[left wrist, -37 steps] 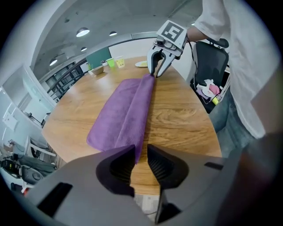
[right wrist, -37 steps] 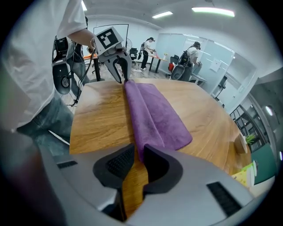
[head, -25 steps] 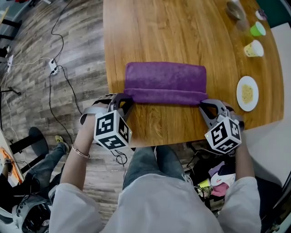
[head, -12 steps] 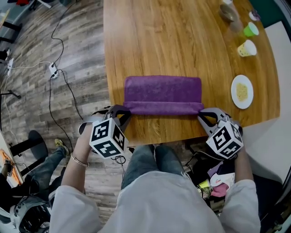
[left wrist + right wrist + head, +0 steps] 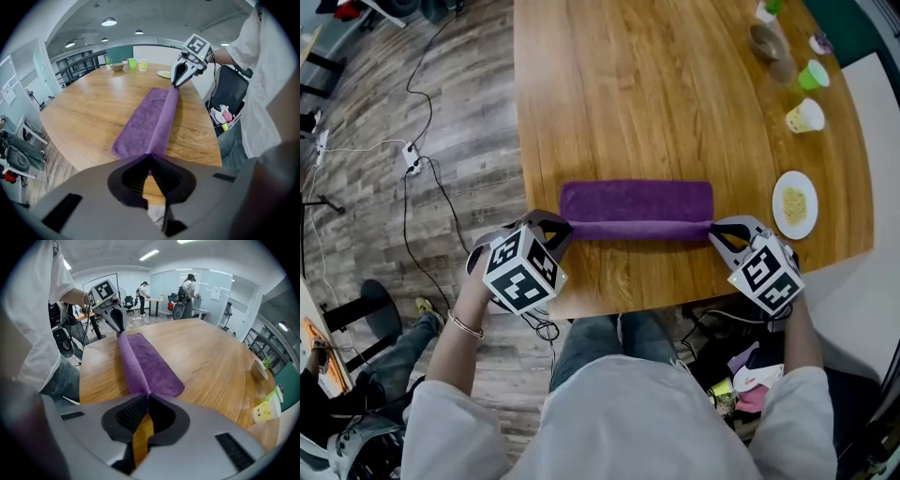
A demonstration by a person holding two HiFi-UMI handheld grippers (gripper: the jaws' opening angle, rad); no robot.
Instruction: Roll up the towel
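Left gripper (image 5: 557,226) and right gripper (image 5: 716,231) hide the corners they pinch; each is clamped tight on one end of the partly rolled purple cloth towel (image 5: 636,202) on the wooden desk (image 5: 656,94).

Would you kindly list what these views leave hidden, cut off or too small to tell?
- Inner turns of the towel: head view, its outer layer covers them.
- Towel corners pinched in the left gripper and right gripper: both gripper views, their own fingers cover them.
- Food on the plate: head view, too small to identify.
- Contents of the green cup: every view, too small.
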